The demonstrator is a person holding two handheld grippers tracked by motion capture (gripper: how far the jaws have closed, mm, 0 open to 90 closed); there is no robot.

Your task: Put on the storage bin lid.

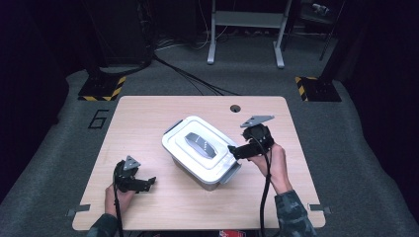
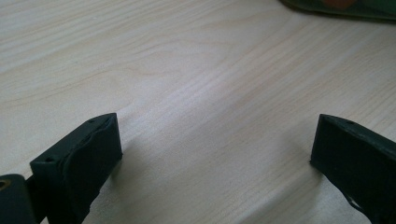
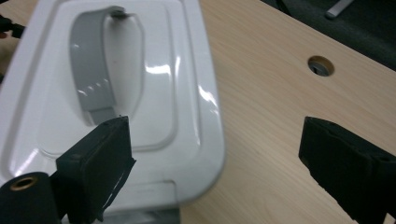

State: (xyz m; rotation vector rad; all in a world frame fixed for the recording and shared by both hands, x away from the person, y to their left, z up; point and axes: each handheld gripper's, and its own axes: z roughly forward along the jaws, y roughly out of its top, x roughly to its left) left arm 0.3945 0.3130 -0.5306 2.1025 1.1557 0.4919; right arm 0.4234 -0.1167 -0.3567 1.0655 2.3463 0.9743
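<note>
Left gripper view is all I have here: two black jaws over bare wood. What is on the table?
Observer: A white lidded box sits mid-table, with a grey handle lying flat in its lid.
Operator: Is the right claw on it?
Observer: No. The right claw is open at the box's right end, nothing between its jaws.
Operator: And the left claw?
Observer: The left claw is open over bare table, left of the box and apart from it.
</note>
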